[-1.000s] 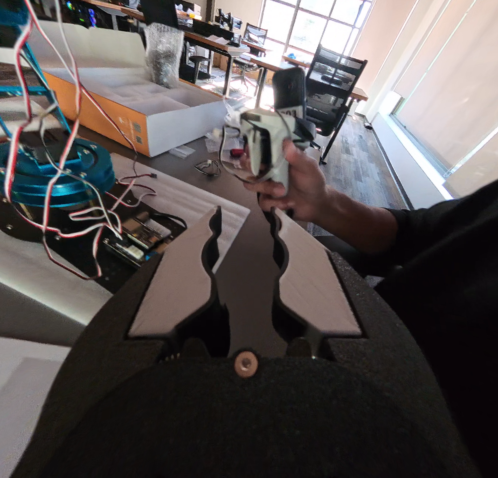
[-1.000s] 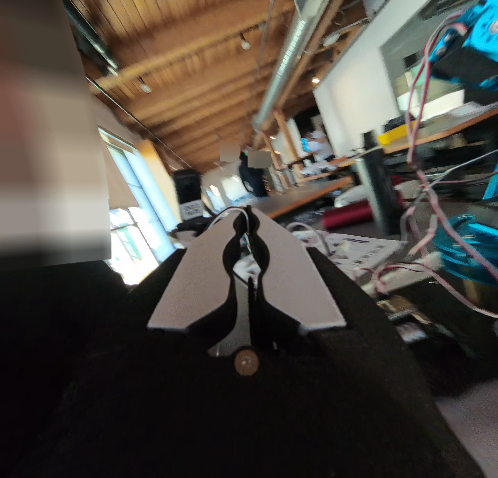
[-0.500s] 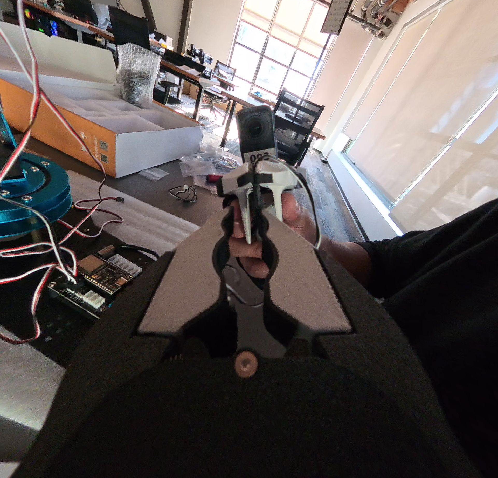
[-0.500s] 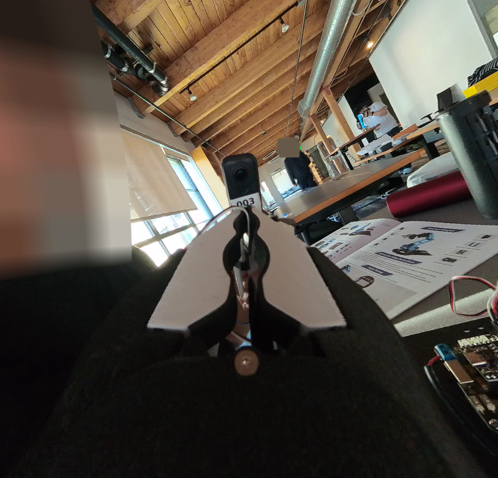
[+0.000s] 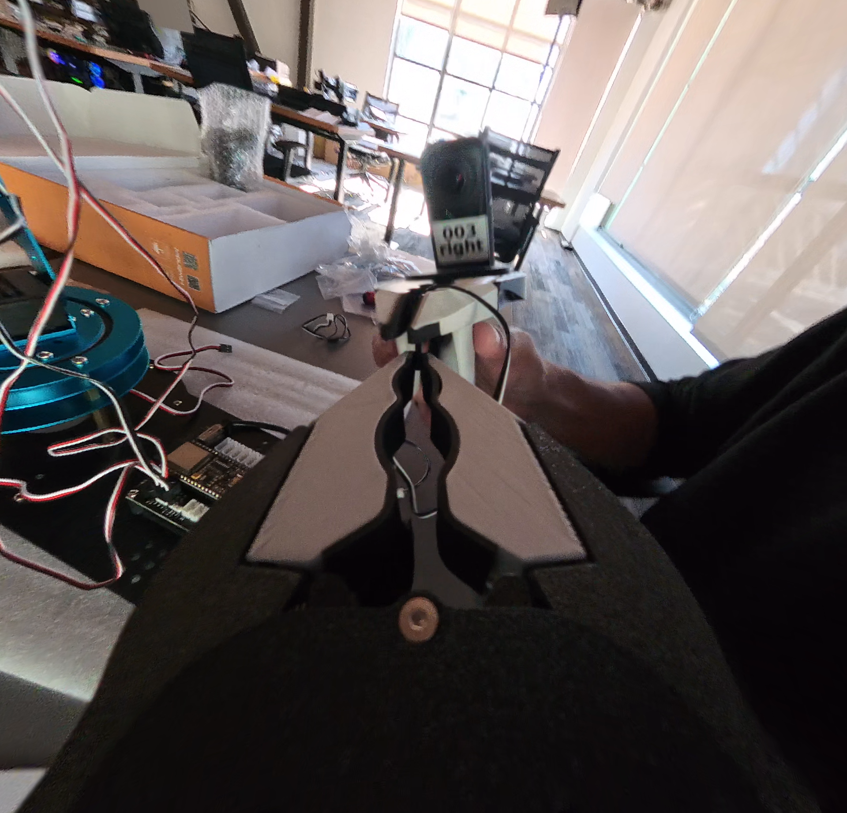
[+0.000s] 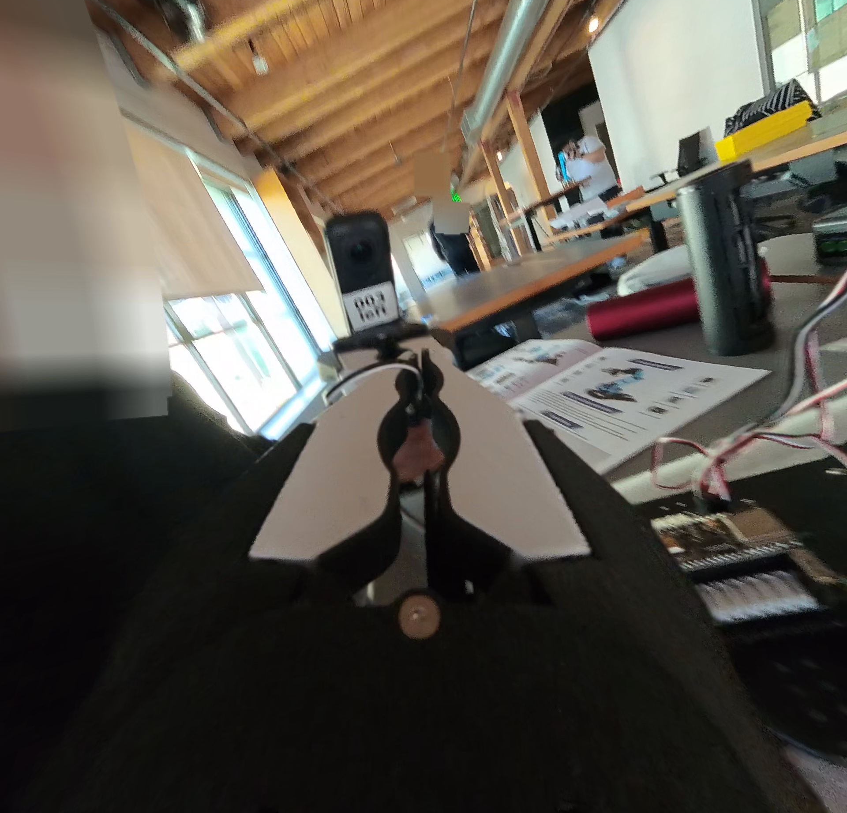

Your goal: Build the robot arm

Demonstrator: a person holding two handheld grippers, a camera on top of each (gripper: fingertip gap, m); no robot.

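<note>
- Left gripper [image 5: 418, 367]: nearly closed on thin black-and-white cable [image 5: 503, 355].
- Right gripper [image 6: 424, 363]: pinched shut, apparently on same cable [image 6: 366, 373]; blurred.
- Circuit board [image 5: 201, 474] beside.

Open-plan office used as a robotics workspace — my bench carries a bare circuit board [image 5: 208, 470] trailing red-white-black servo wires [image 5: 114, 406], a blue metal turntable base [image 5: 68, 355] and an opened kit box [image 5: 192, 231] beside an illustrated manual [image 6: 609, 396]. Around me: long desks [image 6: 527, 282] with monitors [image 5: 215, 62], mesh chairs [image 5: 518, 195], tall grid windows [image 5: 463, 75], exposed timber ceiling [image 6: 321, 85] with ducting [image 6: 513, 39].
</note>
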